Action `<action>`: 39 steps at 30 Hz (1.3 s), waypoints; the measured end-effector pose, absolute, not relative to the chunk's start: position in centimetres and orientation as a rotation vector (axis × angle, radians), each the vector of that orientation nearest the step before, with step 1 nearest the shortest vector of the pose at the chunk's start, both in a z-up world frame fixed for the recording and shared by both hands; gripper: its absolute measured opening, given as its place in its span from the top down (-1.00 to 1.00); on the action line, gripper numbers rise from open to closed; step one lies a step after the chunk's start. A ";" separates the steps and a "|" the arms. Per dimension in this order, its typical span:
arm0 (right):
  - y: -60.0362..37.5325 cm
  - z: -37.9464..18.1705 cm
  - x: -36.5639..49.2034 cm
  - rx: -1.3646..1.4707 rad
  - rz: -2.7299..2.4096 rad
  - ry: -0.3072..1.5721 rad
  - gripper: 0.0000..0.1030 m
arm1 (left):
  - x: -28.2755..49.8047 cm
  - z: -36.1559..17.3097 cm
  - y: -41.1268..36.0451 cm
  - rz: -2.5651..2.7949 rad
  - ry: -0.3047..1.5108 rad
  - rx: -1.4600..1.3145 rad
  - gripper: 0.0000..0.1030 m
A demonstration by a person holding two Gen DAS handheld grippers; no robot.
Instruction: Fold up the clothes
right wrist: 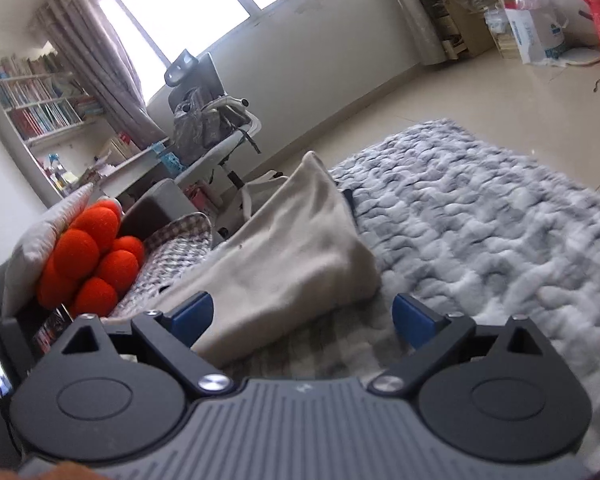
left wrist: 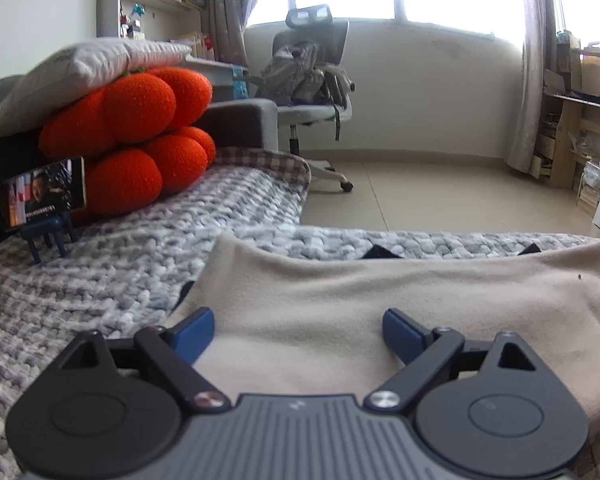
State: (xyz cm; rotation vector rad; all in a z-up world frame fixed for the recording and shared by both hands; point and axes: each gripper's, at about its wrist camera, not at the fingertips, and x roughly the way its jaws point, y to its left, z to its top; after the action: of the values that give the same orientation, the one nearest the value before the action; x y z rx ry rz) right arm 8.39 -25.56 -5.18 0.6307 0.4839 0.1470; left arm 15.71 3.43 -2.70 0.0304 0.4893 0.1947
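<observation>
Left wrist view: left claw [left wrist: 297, 326] released, blue fingers [left wrist: 193, 330] spread wide, nothing between them. Beige garment [left wrist: 380, 304] lies flat on the grey blanket [left wrist: 139, 264], filling centre and right of the frame directly under the claw. Orange cushion [left wrist: 139, 140] stacked at upper left under a white pillow [left wrist: 87, 64]. Phone [left wrist: 43, 194] on a stand at left edge, screen lit. Office chair [left wrist: 312, 80] at top centre by the window.

Right wrist view: right claw [right wrist: 304, 318] released, fingers wide apart, empty. Garment [right wrist: 291, 248] sits centre frame, bunched, one end raised; its near edge lies between the fingers. Blanket [right wrist: 480, 220] spreads to the right. Cushion [right wrist: 91, 264] at left, chair [right wrist: 203, 100] upper centre.
</observation>
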 end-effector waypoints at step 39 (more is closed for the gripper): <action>-24.3 -5.8 10.7 0.742 -0.005 0.294 -0.98 | 10.4 -3.3 8.9 0.348 0.532 -0.005 -0.95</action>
State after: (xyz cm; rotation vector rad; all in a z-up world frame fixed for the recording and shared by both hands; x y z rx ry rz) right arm 10.75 -24.27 -5.79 0.7424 0.2943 -0.0052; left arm 10.45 8.85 -3.35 -0.0053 0.5322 0.3484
